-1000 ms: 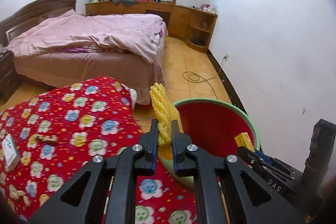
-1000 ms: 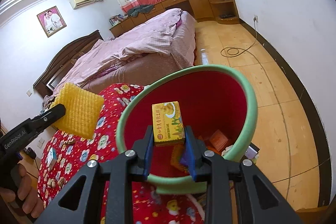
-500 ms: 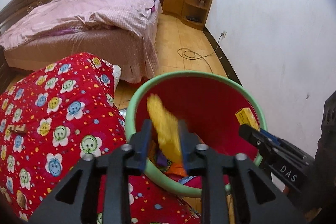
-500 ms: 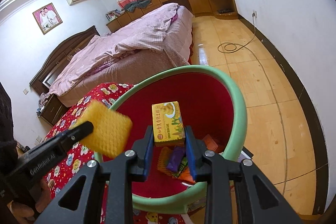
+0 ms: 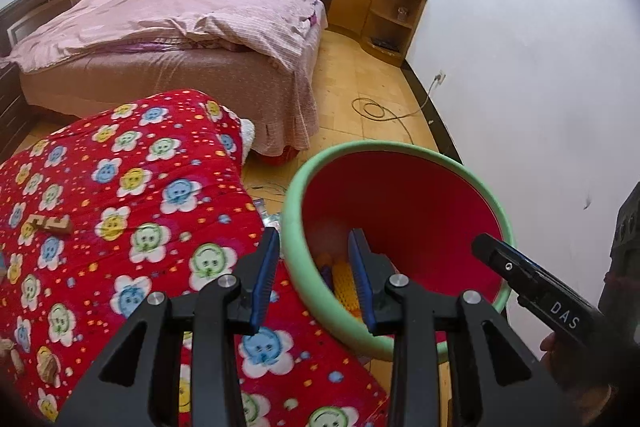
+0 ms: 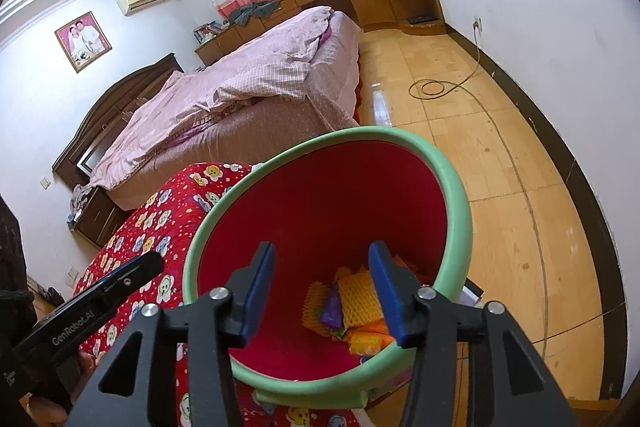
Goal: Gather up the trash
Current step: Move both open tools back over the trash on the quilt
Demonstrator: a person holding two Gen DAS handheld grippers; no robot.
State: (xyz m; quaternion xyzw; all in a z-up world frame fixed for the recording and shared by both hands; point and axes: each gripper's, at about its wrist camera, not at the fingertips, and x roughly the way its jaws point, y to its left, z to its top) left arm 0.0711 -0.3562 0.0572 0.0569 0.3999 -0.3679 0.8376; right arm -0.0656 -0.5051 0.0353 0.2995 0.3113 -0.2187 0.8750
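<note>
A red bin with a green rim (image 5: 296, 187) stands beside the red flowered cloth (image 5: 120, 195). My left gripper (image 5: 314, 267) hangs over the bin's near rim; its jaws are opening with nothing between them. My right gripper (image 6: 322, 287) is above the bin's mouth (image 6: 452, 187), its jaws also opening and empty. A yellow foam net (image 6: 358, 293) lies at the bottom among purple and orange wrappers (image 6: 368, 339); the net (image 5: 344, 285) also shows in the left wrist view. Each gripper appears in the other's view: the right one (image 5: 520, 275), the left one (image 6: 120, 279).
Small brown scraps (image 5: 48, 223) lie on the flowered cloth at the left. A bed with pink covers (image 5: 180, 39) is behind. A coiled cable (image 5: 372, 107) lies on the wooden floor. The white wall (image 5: 540, 107) is close on the right.
The left gripper sank over the bin and let go of the yellow foam net, which fell in. The right gripper released the yellow box, which is gone from between its fingers.
</note>
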